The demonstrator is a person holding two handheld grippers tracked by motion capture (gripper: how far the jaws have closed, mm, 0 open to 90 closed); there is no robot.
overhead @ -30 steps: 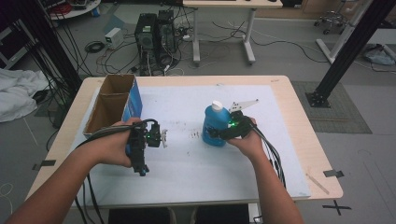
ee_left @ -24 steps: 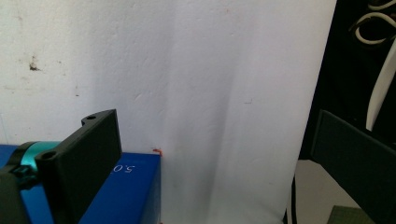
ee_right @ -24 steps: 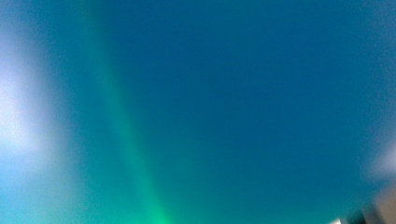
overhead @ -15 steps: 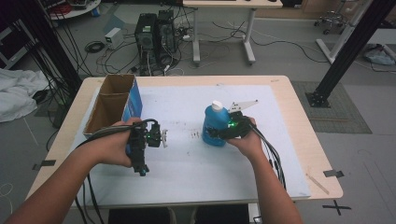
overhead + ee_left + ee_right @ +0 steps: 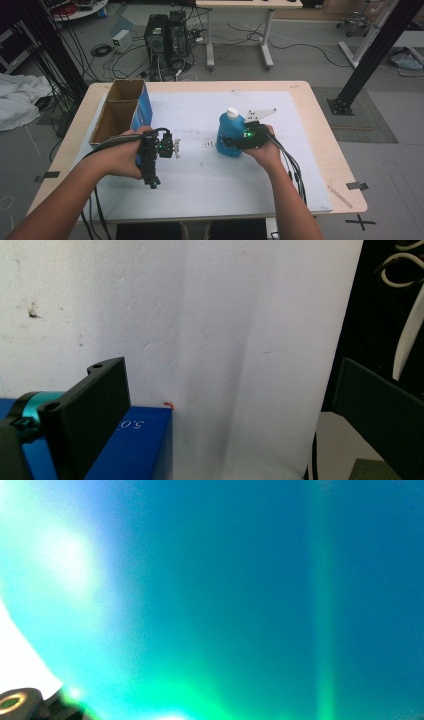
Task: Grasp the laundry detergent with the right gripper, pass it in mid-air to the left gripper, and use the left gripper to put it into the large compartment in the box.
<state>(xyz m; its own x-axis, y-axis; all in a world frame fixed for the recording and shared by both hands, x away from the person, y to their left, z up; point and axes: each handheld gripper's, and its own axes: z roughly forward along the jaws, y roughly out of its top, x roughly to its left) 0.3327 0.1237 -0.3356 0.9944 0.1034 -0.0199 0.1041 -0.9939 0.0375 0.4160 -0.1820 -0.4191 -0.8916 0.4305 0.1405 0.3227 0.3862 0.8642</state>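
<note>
A wooden worktop [image 5: 320, 150] under a white sheet [image 5: 200, 170] stands in a workshop, where computer towers [image 5: 165, 37], trailing cables and a second table crowd the grey floor beyond its far edge and a white cloth [image 5: 20, 100] lies heaped off to the left. Near the far left corner sits an open cardboard box [image 5: 120, 107] with a blue side panel. Right of centre a blue bottle [image 5: 229, 134] with a white cap stands upright on the sheet. The right gripper [image 5: 235, 142] comes at the bottle from the right, and its jaws have just been closing around the blue body; the right gripper view is washed in blurred blue and green, so whether the pads already press on the plastic cannot be told. The left gripper [image 5: 172, 149] hovers just in front of the box's blue side, its jaws standing wide apart with nothing between them, as the left gripper view shows. The risk from here, as a judgement: a smooth, rounded bottle taken low on its side could slip or swing in the jaws when lifted, or tip toward the left edge if the squeeze lands off-centre. Small dark specks [image 5: 207, 145] mark the sheet between the two grippers.
</note>
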